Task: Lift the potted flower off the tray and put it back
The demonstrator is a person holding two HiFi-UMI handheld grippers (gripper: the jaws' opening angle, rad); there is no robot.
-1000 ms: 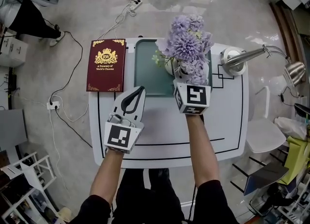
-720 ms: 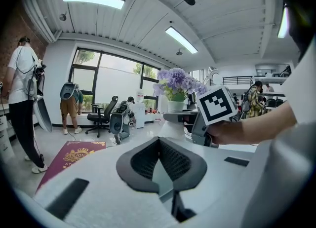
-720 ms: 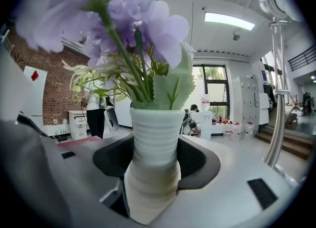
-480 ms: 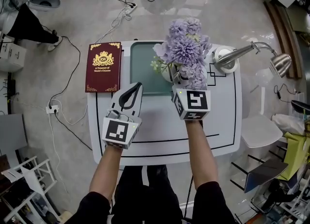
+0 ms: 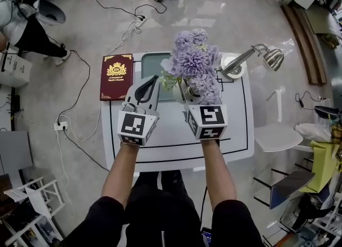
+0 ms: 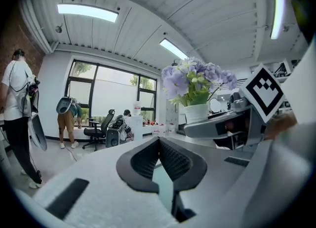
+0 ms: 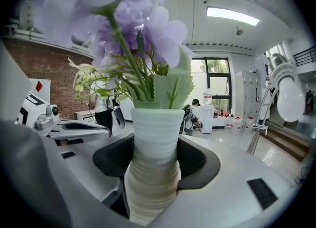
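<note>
The potted flower [image 5: 193,61] is a bunch of purple blooms in a white ribbed pot [image 7: 154,163]. My right gripper [image 5: 186,94] is shut on the pot, its dark pads pressing both sides, and holds it upright in the air above the table. Beneath and behind it lies the grey-green tray [image 5: 151,62], partly hidden by flower and grippers. My left gripper [image 5: 150,83] hovers to the left of the pot, jaws shut with nothing in them. In the left gripper view the flower [image 6: 197,81] stands to the right of those shut tips [image 6: 159,142].
A dark red book [image 5: 116,76] lies at the white table's [image 5: 176,140] left edge. A metal desk lamp [image 5: 251,58] stands at the back right. Cables and a power strip run across the floor behind the table. People stand in the room to the left.
Both grippers have risen. The right one has carried the potted flower up off the tray, and the left one has come up beside it, still shut.
</note>
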